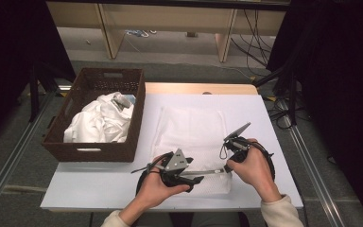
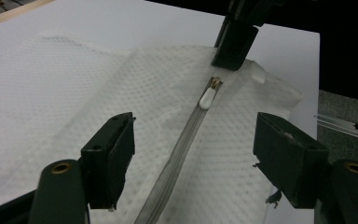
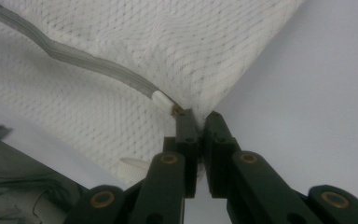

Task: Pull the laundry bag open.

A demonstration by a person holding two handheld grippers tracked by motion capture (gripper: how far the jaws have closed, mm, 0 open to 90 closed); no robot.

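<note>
The white mesh bag [image 1: 191, 142] lies flat on the desk [image 1: 264, 123], its zipper [image 2: 177, 154] running along the near edge from the left claw [image 2: 193, 158] toward the right claw [image 3: 198, 122]. The zipper pull [image 2: 207, 98] sits at the far end of that line, straight ahead of the left claw, whose jaws stand wide apart astride the zipper tape; the right claw is pinched tight on the bag's corner just beside the pull. The left gripper view gives the straight run to the pull; the high view adds the basket [image 1: 94, 151] of white cloth well off to the left
</note>
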